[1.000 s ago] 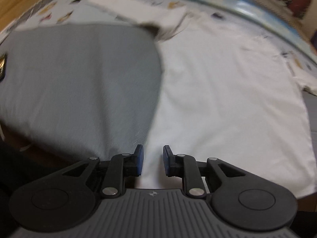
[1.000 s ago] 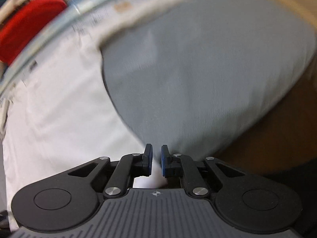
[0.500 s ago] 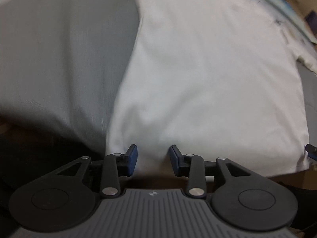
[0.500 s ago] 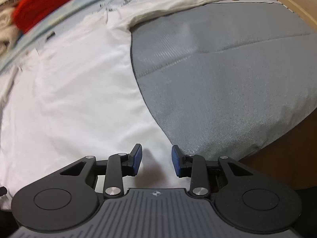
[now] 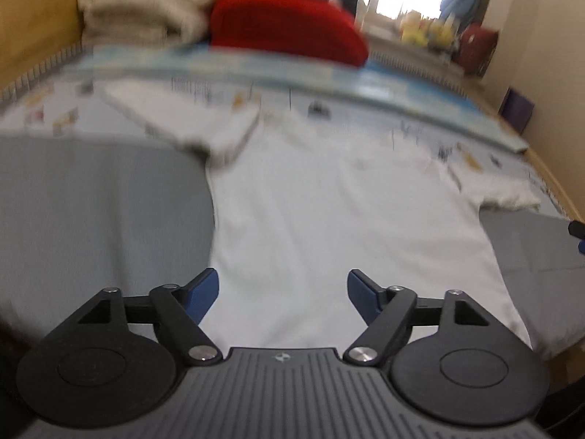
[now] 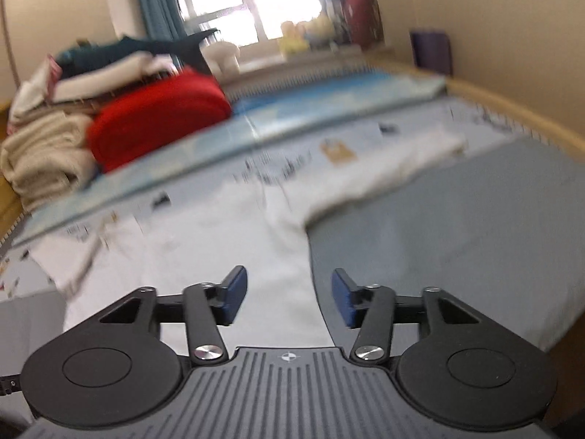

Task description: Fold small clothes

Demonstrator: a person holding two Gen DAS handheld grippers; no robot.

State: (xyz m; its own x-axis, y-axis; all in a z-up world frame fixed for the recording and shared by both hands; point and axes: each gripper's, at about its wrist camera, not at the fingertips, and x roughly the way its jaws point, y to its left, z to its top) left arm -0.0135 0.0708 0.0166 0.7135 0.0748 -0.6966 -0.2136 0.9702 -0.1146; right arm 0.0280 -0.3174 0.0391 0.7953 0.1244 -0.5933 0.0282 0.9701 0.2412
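A white T-shirt (image 5: 347, 219) lies spread flat on the bed, hem toward me, sleeves out to the left (image 5: 190, 120) and right (image 5: 504, 190). It also shows in the right wrist view (image 6: 204, 263). My left gripper (image 5: 283, 289) is open and empty above the shirt's hem near its left edge. My right gripper (image 6: 289, 292) is open and empty above the hem at the shirt's right edge, where white meets grey. The tip of the right gripper (image 5: 577, 234) shows at the far right of the left wrist view.
A grey sheet (image 5: 91, 212) (image 6: 457, 241) lies under the shirt on both sides. A printed light-blue cover (image 5: 329, 84) runs across the far side. A red cushion (image 6: 157, 117) and folded beige blankets (image 5: 146, 11) are stacked behind. Wooden bed edge (image 6: 519, 117) at right.
Both grippers opened wide from nearly shut and let go of the shirt's hem. Both have lifted and tilted up, so the far side of the bed and the room now show.
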